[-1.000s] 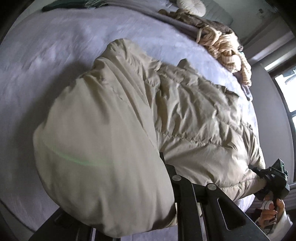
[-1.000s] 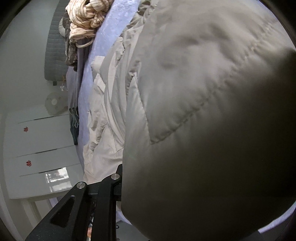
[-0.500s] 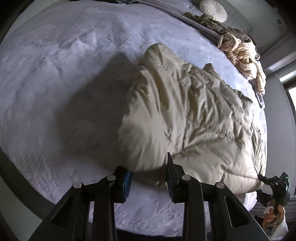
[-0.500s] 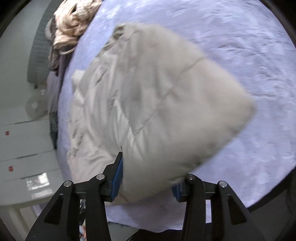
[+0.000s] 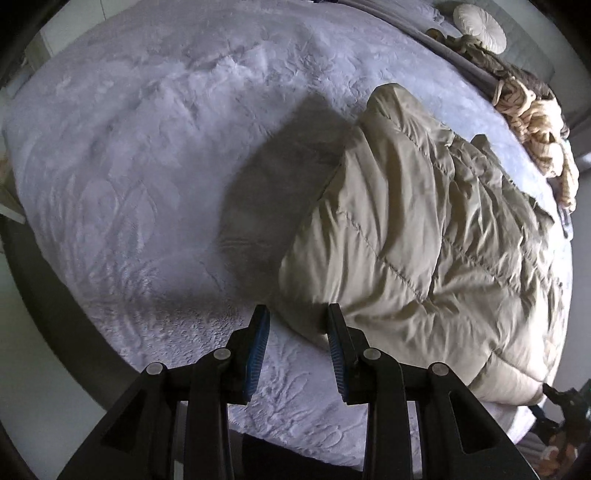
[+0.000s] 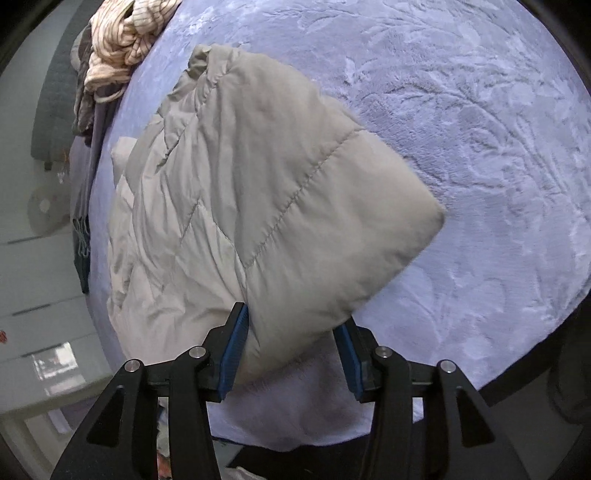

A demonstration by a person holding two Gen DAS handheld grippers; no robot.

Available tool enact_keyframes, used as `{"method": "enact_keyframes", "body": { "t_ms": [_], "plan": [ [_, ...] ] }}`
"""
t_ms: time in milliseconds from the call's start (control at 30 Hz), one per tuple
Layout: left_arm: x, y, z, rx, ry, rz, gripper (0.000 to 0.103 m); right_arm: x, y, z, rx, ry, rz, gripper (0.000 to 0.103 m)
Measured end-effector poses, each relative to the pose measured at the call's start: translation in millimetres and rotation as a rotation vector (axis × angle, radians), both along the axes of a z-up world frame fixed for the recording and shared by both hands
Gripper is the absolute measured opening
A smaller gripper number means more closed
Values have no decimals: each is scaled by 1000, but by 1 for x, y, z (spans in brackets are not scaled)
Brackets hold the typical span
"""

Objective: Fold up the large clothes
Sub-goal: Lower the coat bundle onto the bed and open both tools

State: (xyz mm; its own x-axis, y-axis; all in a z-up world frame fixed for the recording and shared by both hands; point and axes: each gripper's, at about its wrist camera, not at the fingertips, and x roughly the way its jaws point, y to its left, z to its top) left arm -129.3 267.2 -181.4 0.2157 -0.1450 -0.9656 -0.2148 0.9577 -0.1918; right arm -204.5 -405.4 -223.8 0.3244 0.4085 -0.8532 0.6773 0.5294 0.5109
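We see the beige quilted puffer jacket lying on the lavender plush bed cover, toward three o'clock. Behind it, at one o'clock, a cream striped bundle of clothes sits, with a round white cushion beyond.

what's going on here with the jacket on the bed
A person with a handheld gripper in each hand is folding a beige puffer jacket on a lavender bedspread. The left gripper and the right gripper are both open, each with its fingers on either side of a corner of the jacket's near edge, not clamped on it. The jacket lies bunched and doubled over on the bed. A striped garment sits heaped at the far edge near a round cushion.
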Motion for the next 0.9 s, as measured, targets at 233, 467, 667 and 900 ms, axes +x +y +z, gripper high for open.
{"method": "enact_keyframes", "body": {
  "t_ms": [233,467,667,900],
  "plan": [
    [-7,-26,32,38,-37,-27,34,3,14,26,-39,-54,117,52],
    [-17,-51,54,91,-49,-78,34,16,42,39,-54,-108,232,60],
    [-11,-62,54,99,-45,-139,34,30,62,49,-84,-135,268,66],
    [19,-53,53,97,-50,-234,34,53,88,55,-98,-160,261,67]
  ]
}}
